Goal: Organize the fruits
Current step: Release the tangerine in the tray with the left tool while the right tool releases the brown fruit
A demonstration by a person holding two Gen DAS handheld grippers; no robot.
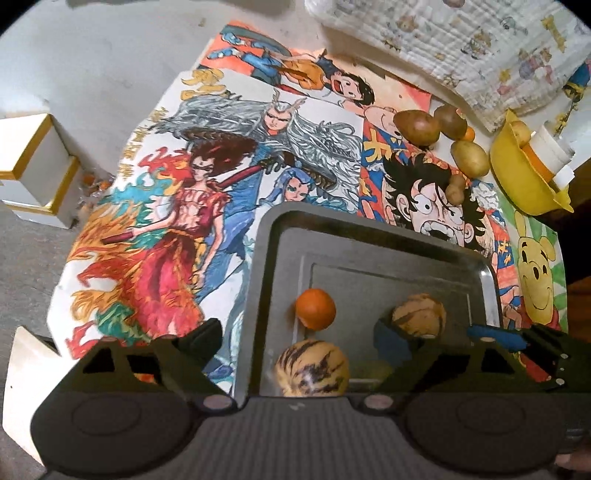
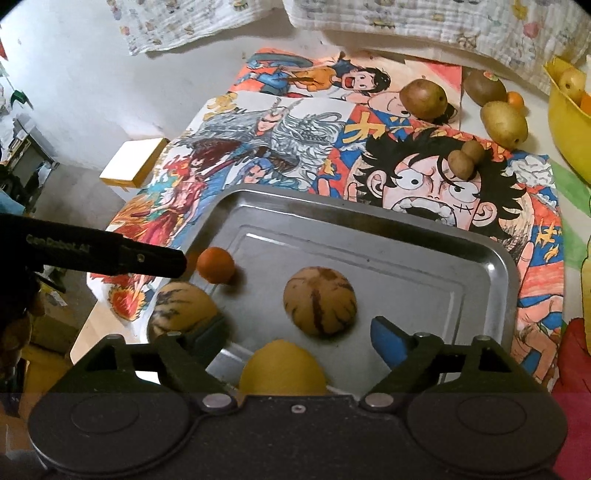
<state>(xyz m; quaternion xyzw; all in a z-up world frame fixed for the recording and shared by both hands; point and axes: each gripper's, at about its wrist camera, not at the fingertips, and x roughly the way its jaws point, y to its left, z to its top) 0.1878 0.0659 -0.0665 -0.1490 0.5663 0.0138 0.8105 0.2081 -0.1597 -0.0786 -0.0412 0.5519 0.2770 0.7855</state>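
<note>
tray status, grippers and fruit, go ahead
Left gripper and right gripper open, empty, above tray. Tray holds orange, two striped melons, lemon. Nothing in the way.

Cartoon posters [image 1: 229, 177] beneath a printed quilt [image 1: 461, 48], white boxes [image 1: 33, 166] aside.

A pale table [image 2: 92, 92] carries bright cartoon drawings [image 2: 424, 184] spread flat. On them sits a metal tray [image 2: 369, 218]. Beyond the tray's far edge lie brown potatoes [image 2: 423, 99] — some on the drawings, some on bare tabletop — and far right of the tray a yellow bowl [image 2: 565, 125]. A printed cloth [image 2: 424, 22] lies farther back.
</note>
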